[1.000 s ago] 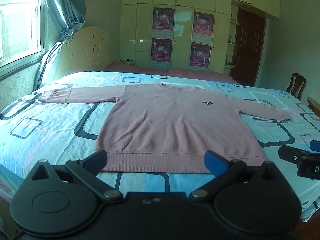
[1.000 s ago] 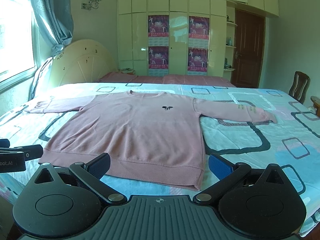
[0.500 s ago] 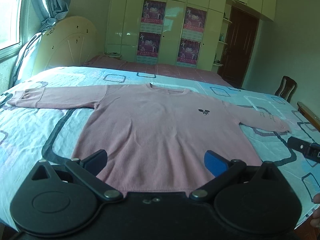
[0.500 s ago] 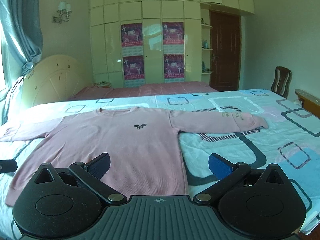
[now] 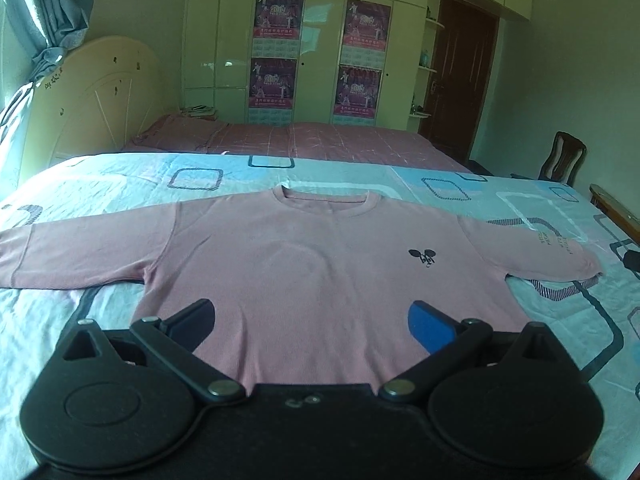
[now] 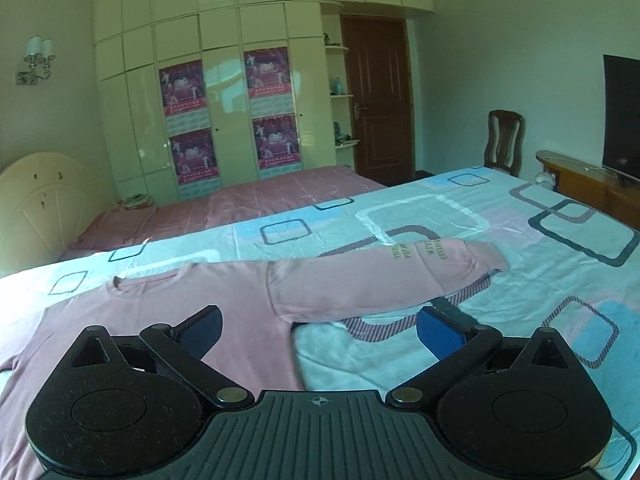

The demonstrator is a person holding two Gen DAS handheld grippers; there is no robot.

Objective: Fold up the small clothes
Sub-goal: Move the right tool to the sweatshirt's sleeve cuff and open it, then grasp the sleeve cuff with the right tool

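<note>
A pink long-sleeved sweater point(image 5: 320, 272) lies flat and face up on the bed, both sleeves spread out, a small dark logo point(image 5: 422, 257) on its chest. My left gripper point(image 5: 314, 322) hovers open over the lower middle of the body, nothing between its fingers. In the right wrist view the same sweater point(image 6: 224, 304) fills the lower left, and its right sleeve point(image 6: 384, 276), with printed lettering, stretches to the right. My right gripper point(image 6: 320, 330) is open above the armpit, where that sleeve joins the body. A dark tip of the right gripper point(image 5: 632, 259) shows at the left view's right edge.
The bed sheet point(image 5: 112, 184) is pale blue with dark rounded squares. A second bed with a pink cover point(image 5: 304, 140) lies behind, then a wardrobe with posters point(image 5: 280, 60). A wooden chair point(image 6: 504, 140), a brown door point(image 6: 380, 96) and a TV point(image 6: 622, 116) on a low cabinet stand to the right.
Both grippers have moved forward from the bed's near edge over the sweater. The right one has swung rightward over the right sleeve's base. Both stayed open.
</note>
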